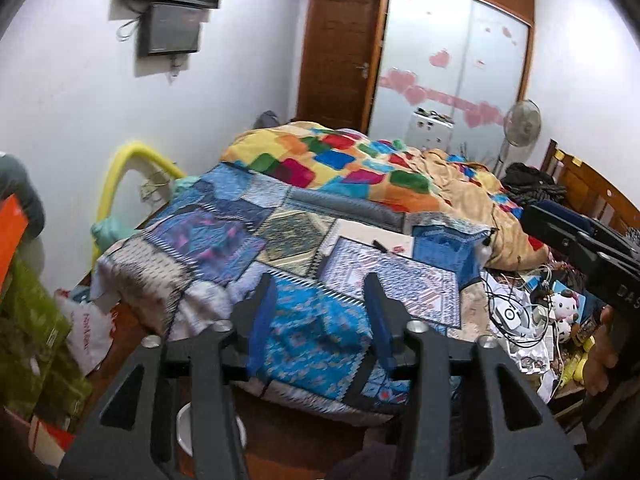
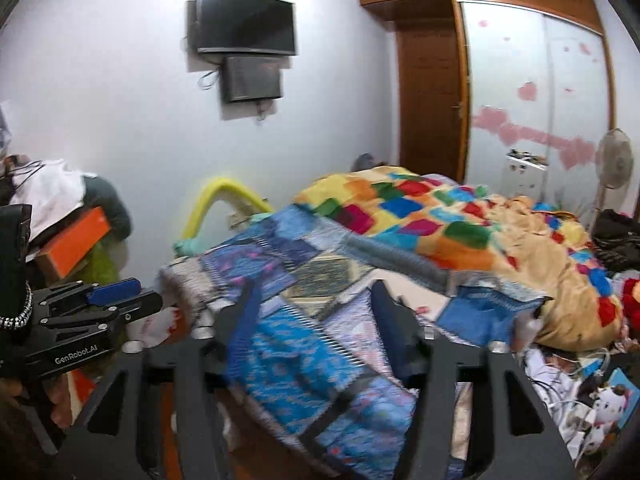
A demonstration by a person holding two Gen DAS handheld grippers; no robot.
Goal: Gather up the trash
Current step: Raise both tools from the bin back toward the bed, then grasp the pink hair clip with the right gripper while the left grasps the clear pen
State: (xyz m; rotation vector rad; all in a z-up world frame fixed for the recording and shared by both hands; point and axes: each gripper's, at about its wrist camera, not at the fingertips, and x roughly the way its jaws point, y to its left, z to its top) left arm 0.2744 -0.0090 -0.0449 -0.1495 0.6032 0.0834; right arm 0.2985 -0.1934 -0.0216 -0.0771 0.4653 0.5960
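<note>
Trash: white crumpled papers (image 1: 528,356) among tangled cables at the bed's right edge (sharp only in the left wrist view).
Left gripper (image 1: 320,312): 2 blue-padded fingers spread, holding nothing, over the blue patchwork quilt (image 1: 224,232).
Right gripper (image 2: 316,316): spread, nothing between.
Left-view only: white bowl (image 1: 186,428) on the floor.

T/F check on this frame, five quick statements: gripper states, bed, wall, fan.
1. Both the left gripper and the right gripper are open and hold nothing. True.
2. The right gripper is shut on a wrapper. False: its fingers are apart, nothing between them.
3. A dark screen hangs on the wall. True.
4. The bed is bare. False: patchwork bedding covers it.
5. A fan stands by the wardrobe. True.
</note>
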